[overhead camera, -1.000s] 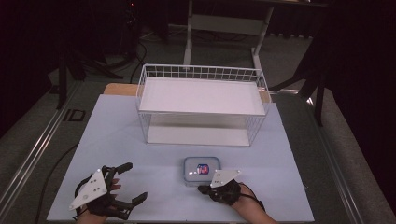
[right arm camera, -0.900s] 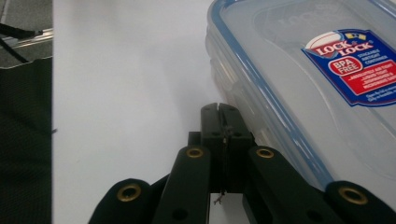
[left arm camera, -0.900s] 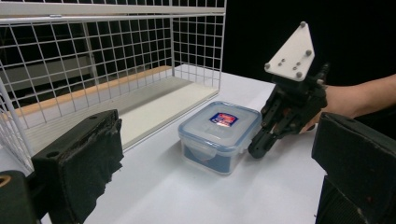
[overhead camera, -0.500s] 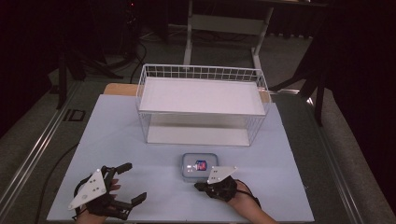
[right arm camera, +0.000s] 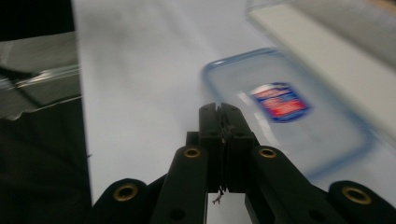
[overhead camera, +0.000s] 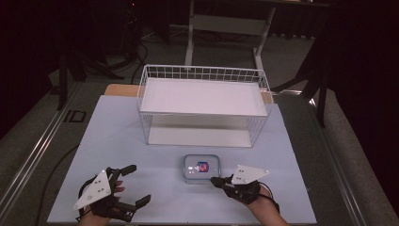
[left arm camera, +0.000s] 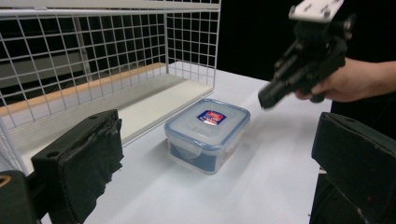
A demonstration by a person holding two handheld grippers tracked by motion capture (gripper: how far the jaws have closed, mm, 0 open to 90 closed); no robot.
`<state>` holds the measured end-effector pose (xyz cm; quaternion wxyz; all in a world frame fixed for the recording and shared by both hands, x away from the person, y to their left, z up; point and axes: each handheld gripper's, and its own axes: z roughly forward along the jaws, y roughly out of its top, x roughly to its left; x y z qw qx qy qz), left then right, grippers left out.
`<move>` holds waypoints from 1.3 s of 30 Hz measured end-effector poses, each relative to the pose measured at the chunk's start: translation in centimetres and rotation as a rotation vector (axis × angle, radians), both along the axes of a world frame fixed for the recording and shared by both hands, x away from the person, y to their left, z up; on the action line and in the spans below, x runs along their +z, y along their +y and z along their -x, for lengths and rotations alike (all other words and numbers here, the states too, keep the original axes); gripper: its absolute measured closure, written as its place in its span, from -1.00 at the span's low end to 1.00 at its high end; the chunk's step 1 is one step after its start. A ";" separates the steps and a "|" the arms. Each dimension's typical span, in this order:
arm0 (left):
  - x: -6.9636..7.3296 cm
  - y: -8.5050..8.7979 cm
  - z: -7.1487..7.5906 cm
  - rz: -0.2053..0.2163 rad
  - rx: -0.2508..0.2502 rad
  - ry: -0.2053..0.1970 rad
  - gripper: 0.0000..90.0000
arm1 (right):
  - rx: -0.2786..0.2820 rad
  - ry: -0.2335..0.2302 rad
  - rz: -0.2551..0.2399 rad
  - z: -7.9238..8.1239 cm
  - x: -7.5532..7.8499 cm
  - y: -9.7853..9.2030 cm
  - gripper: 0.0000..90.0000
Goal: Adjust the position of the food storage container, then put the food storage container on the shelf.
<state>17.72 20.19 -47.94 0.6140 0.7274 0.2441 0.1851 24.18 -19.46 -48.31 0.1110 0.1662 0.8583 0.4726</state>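
A clear plastic box with a blue-rimmed lid and a red and blue label (overhead camera: 201, 168) lies flat on the white table, in front of the wire basket (overhead camera: 203, 73). My right gripper (overhead camera: 215, 181) is shut with nothing in it. It hovers just off the box's near right corner and points left. In the right gripper view its closed tips (right arm camera: 219, 110) sit left of the blurred box (right arm camera: 299, 126). My left gripper (overhead camera: 136, 185) stands open at the near left, about a hand's width from the box. Between its wide jaws I see the box (left arm camera: 208, 133) and the raised right gripper (left arm camera: 264, 100).
The white wire basket holds a white board (overhead camera: 202, 96) and stands at the table's middle back. The table's (overhead camera: 113, 132) front edge is just below both hands. Dark floor, cables and a stand's legs (overhead camera: 226, 23) lie beyond the table.
My right gripper has swung its tip leftward toward the box's near right corner, still shut. The left gripper and the box have stayed where they were.
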 end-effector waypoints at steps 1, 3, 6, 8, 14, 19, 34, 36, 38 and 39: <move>-0.1 -0.1 0.0 0.002 -0.012 0.011 -0.94 | -0.028 -0.007 -0.004 0.0 0.2 -0.3 0.81; -0.2 -0.2 -0.1 -0.001 -0.039 0.025 -0.94 | -0.073 -0.002 -0.017 -0.2 0.5 -0.8 0.73; -0.1 -0.4 -0.2 -0.007 -0.059 0.039 -0.94 | -0.098 -0.003 -0.030 -0.4 0.5 -1.2 0.45; 0.2 -0.7 -0.5 0.007 -0.079 0.061 -0.94 | -0.140 0.013 -0.042 -0.6 0.5 -1.7 0.07; 0.8 -1.8 -1.3 -0.072 -0.101 0.099 -0.94 | -0.181 0.021 -0.052 -1.0 0.5 -2.3 -0.64; 0.9 -3.0 -2.3 -0.075 -0.109 0.104 -0.94 | -0.279 -0.024 -0.026 -1.2 0.9 -2.7 -0.69; 1.3 -6.0 -7.2 -0.038 -0.020 0.392 -0.94 | -0.296 0.034 -0.095 -3.0 2.8 -3.9 -0.65; 1.1 -6.5 -8.0 -0.033 -0.024 0.429 -0.94 | -0.293 0.076 -0.093 -3.3 2.7 -3.6 -0.70; 1.0 -7.1 -8.7 -0.052 -0.028 0.454 -0.94 | -0.319 0.117 -0.094 -3.5 2.6 -3.3 -0.72; 1.0 -7.1 -8.7 -0.052 -0.028 0.454 -0.94 | -0.322 0.151 -0.101 -3.7 2.6 -3.2 -0.74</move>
